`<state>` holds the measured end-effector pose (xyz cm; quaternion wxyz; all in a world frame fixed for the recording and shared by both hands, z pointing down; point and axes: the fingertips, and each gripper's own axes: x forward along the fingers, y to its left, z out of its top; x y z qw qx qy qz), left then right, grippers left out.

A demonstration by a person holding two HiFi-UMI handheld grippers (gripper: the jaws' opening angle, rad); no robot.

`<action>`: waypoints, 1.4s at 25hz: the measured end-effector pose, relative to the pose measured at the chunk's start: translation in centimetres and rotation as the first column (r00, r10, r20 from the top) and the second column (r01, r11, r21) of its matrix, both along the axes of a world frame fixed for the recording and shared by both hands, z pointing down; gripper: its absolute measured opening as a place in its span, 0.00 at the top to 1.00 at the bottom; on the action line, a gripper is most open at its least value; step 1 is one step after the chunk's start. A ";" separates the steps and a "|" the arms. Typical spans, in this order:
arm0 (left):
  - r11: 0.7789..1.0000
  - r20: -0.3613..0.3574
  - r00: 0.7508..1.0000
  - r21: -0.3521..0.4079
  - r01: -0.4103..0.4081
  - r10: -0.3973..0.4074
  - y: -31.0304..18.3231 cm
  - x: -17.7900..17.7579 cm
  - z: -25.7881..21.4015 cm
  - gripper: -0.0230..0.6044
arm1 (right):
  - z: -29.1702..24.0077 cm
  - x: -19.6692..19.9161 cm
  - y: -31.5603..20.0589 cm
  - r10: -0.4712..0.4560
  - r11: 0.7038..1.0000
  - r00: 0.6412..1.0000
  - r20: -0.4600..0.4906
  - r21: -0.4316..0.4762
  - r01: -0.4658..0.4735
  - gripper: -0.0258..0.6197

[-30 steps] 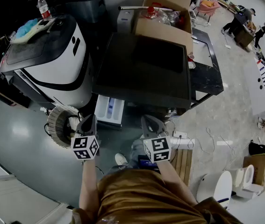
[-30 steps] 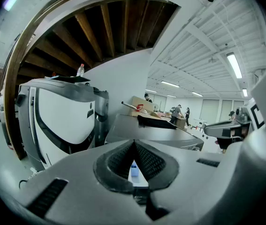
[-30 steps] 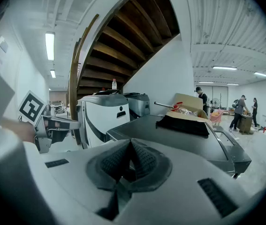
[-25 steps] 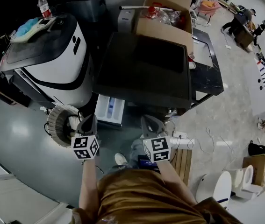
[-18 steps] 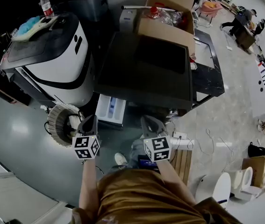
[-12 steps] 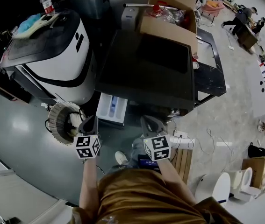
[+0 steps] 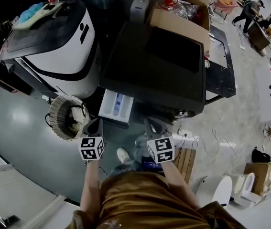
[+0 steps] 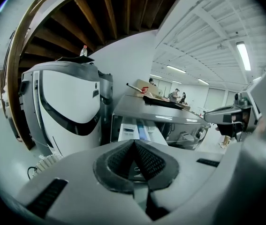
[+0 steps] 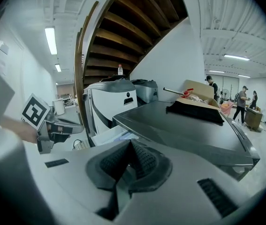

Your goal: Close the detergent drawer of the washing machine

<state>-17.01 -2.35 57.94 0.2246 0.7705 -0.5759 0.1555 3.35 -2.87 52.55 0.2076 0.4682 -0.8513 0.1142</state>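
Note:
The dark-topped washing machine (image 7: 154, 63) stands in front of me. Its white detergent drawer (image 7: 117, 108) with a blue compartment sticks out open at the front left. My left gripper (image 7: 95, 121) hangs just below the drawer's front edge, jaws shut and holding nothing. To its right, in front of the machine, my right gripper (image 7: 150, 122) is level with it, also shut and empty. In the left gripper view the drawer (image 8: 140, 129) lies straight beyond the shut jaws. In the right gripper view the drawer (image 9: 105, 136) shows left of the jaws.
A white and black appliance (image 7: 54, 42) stands left of the washing machine, with a round woven basket (image 7: 68, 123) on the floor below it. A cardboard box (image 7: 178, 18) sits behind the machine. A power strip (image 7: 185, 138) and a wooden pallet (image 7: 185, 163) lie at the right.
The head view has drifted, so the machine and drawer sit slightly higher and further right. Both grippers have stayed shut and side by side; the left one is a little closer to the drawer.

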 end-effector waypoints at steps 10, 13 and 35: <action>0.995 -0.010 1.000 -0.094 -0.028 0.027 0.5 0.5 3.4 0.92 | 2.4 -0.3 -0.6 -0.025 0.998 1.000 0.000 -0.062 0.025 0.94; 0.993 -0.015 0.999 -0.109 -0.035 0.034 0.4 0.7 4.1 0.92 | 2.8 -0.7 -0.6 -0.035 0.997 0.999 -0.003 -0.074 0.035 0.94; 0.992 -0.067 0.997 -0.121 -0.043 0.035 0.2 1.2 4.8 0.92 | 3.5 -0.5 -1.7 -0.037 0.994 0.999 0.001 -0.107 0.037 0.94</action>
